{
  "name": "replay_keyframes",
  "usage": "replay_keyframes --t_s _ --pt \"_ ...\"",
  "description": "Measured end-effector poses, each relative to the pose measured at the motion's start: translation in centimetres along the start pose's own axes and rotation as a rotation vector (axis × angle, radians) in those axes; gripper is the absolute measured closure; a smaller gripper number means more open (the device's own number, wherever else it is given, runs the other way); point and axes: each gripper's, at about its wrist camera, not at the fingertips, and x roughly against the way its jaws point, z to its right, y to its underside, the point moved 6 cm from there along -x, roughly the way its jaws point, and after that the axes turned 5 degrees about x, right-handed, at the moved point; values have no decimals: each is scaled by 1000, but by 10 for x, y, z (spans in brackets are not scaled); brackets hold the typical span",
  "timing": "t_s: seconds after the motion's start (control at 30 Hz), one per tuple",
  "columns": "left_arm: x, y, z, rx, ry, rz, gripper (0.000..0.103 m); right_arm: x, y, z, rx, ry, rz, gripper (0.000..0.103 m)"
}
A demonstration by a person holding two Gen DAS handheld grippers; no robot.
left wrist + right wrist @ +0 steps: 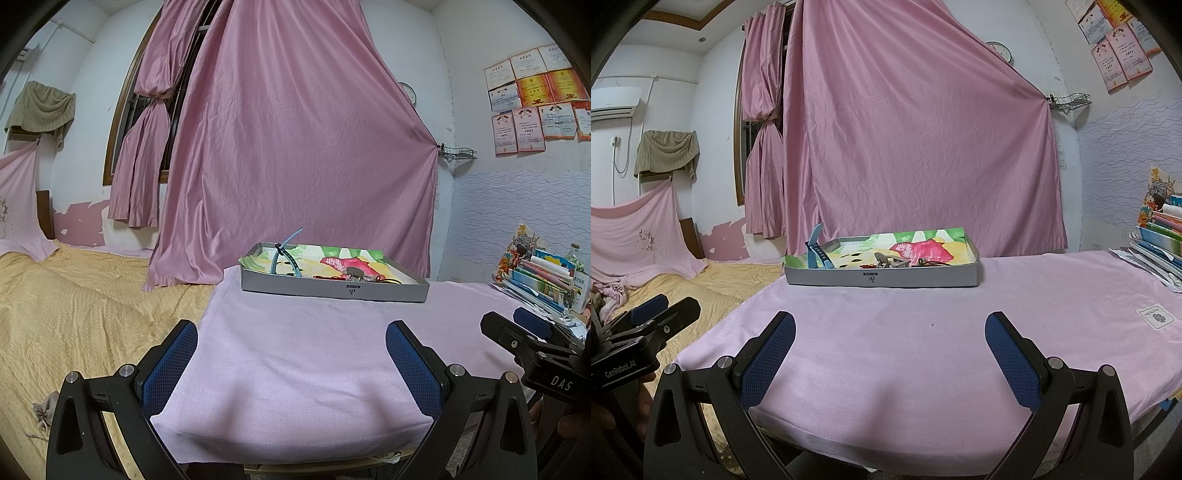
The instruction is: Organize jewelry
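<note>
Inside grey tray [923, 277]: blue watch strap [817, 246], hair clip [892, 261].

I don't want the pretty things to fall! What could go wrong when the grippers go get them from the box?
1. The blue watch strap sticks up over the rim of the grey box; a hand-held gripper brushing it might flip it out.
2. The box sits on a loose pink cloth, so a push could slide it.
3. The hair clip and red cord lie close together, so the open right hand-held gripper or left hand-held gripper might grab both.
</note>
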Motion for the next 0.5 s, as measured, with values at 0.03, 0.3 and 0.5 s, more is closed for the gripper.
replay_keyframes --t_s 0.03,0.3,0.5 --pt "1 0 0 0 0 1 1 0 0 0 0 1 0 2" --pt "1 -1 -1 -1 0 1 1 0 0 -1 0 0 1 2" --pt "1 -1 0 -1 -1 1 1 0 1 0 -1 0 0 2"
